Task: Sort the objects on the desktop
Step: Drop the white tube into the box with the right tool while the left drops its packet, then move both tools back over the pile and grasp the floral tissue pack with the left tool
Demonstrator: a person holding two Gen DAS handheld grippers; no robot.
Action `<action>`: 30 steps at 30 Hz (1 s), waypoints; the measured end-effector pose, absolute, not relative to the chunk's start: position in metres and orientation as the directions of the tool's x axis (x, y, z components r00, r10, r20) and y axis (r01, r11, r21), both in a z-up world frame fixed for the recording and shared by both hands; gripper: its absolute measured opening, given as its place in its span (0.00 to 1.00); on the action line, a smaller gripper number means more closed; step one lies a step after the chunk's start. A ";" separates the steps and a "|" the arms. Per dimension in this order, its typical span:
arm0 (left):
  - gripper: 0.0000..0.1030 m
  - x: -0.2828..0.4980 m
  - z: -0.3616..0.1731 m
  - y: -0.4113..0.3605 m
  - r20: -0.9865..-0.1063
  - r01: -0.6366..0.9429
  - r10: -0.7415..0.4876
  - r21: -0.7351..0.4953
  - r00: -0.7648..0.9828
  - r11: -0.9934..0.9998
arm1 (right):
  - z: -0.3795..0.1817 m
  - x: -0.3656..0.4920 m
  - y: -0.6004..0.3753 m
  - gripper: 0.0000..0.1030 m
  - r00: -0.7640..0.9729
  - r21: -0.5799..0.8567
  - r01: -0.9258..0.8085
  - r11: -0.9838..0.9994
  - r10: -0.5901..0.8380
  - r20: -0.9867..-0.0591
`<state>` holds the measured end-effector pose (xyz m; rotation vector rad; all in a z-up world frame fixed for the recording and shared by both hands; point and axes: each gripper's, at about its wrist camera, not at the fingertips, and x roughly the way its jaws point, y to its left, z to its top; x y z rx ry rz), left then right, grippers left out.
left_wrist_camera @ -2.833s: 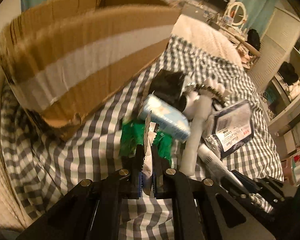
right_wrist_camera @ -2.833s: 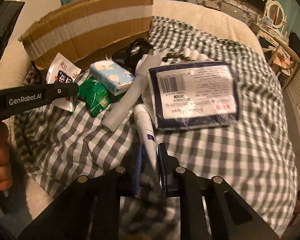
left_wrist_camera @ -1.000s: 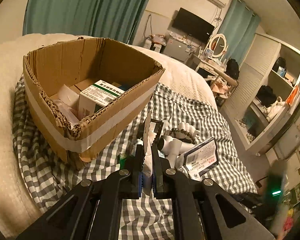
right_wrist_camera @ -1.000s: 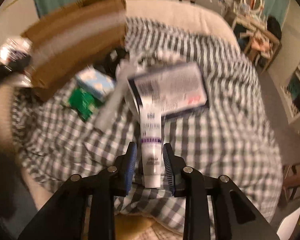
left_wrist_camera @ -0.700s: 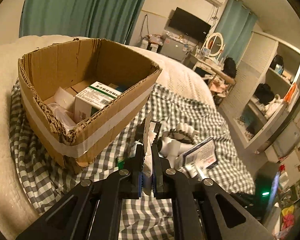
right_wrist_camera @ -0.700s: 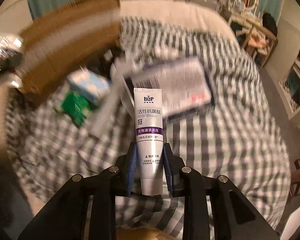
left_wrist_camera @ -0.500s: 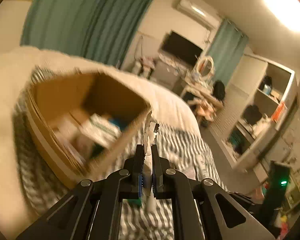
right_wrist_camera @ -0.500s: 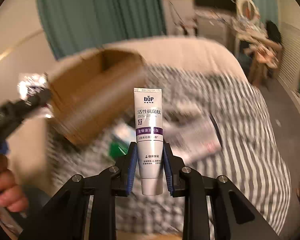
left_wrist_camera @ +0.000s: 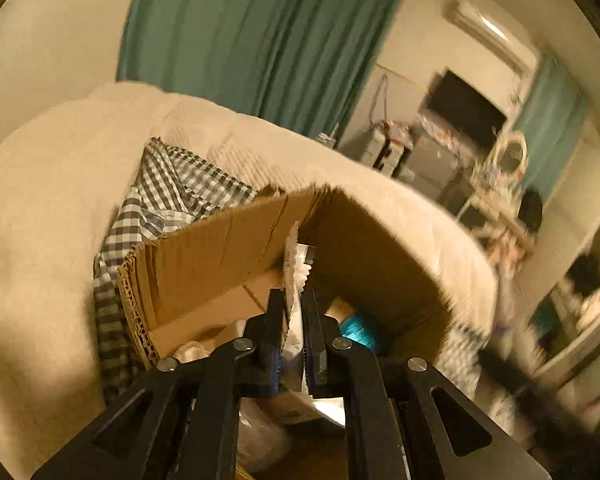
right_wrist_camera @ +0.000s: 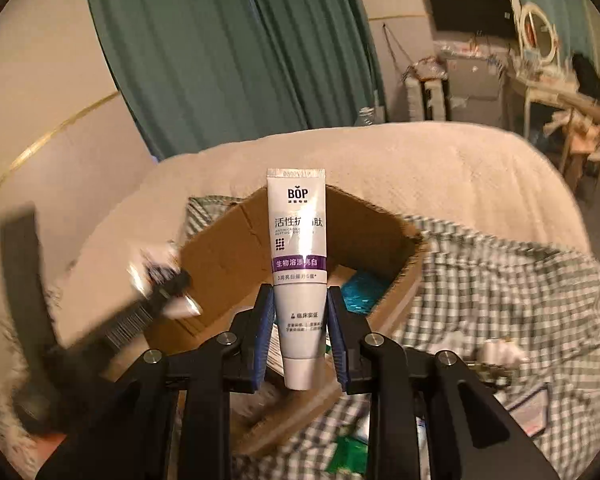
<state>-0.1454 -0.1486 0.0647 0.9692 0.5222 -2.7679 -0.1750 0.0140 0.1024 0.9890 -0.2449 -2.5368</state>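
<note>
Both loads are off the bed now, up at the cardboard box (right_wrist_camera: 228, 264). Left gripper (left_wrist_camera: 291, 320) has swung over the open box, clamped on a thin sachet (left_wrist_camera: 291, 264). Right gripper (right_wrist_camera: 300, 320) has lifted the toothpaste tube (right_wrist_camera: 298, 248), pinched upright, just short of the box. Judgement: drops come next; more clutter remains on the bed.

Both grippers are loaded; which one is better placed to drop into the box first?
Left. The left gripper holds its packet right over the cardboard box; the right gripper, with the toothpaste tube, looks farther back.
</note>
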 end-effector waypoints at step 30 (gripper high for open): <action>1.00 -0.045 0.001 -0.009 -0.602 -0.087 0.319 -0.382 -0.732 -0.920 | 0.021 -0.012 0.234 0.80 -0.775 0.205 -0.134 -0.970 -0.026 -0.631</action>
